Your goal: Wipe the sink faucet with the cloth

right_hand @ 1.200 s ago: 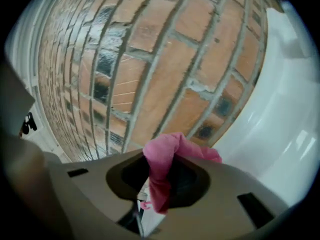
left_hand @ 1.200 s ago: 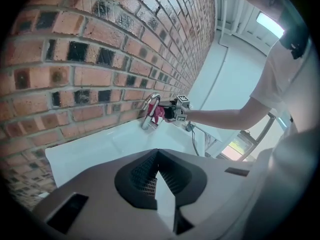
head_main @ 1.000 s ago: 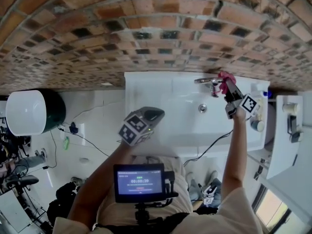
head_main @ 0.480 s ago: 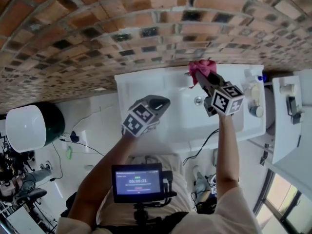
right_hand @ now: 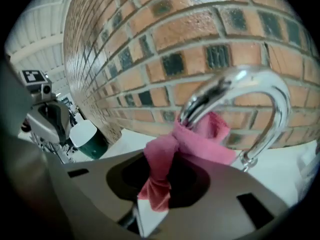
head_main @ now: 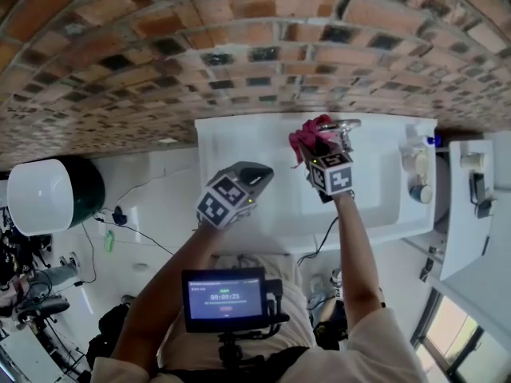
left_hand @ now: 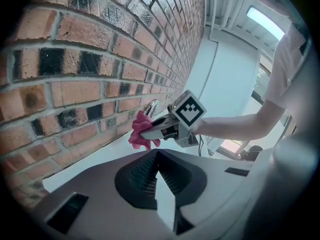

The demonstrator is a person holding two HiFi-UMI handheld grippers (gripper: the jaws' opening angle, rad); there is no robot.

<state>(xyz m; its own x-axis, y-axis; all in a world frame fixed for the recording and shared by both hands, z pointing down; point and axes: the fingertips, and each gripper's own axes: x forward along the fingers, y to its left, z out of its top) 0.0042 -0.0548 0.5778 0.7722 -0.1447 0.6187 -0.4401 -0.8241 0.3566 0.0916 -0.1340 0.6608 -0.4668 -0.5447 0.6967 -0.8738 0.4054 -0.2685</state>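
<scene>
**Right gripper holds the pink cloth against the faucet spout**

The white sink (head_main: 231, 144) stands with its back edge against a brick wall (head_main: 239, 46); the chrome faucet (head_main: 346, 126) rises from that back edge, right of the middle, and its spout curves in a high arch (right_hand: 272, 96); the right gripper (head_main: 313, 148) reaches over the basin toward it, its jaws pressed together on the lower end of the pink cloth (head_main: 305, 134). In the right gripper view the cloth (right_hand: 192, 139) runs up from the pinch at the jaws (right_hand: 150, 196) in a twisted band and lies bunched against the outlet end of the spout, touching the metal; the rest of the arch stands bare in front of the bricks.

The left gripper (head_main: 257, 172) hangs over the sink's left part, near the front edge and well apart from the faucet; in its own view its jaws (left_hand: 157, 153) meet at the tips with nothing between them, and they look across at the right gripper (left_hand: 145, 133), the cloth (left_hand: 136, 136) and the faucet (left_hand: 150, 106) by the wall.

A round container (head_main: 48, 191), white and dark green, stands on the floor left of the sink, well away from it; a small screen (head_main: 227, 298) sits at the person's chest, below both arms.
</scene>
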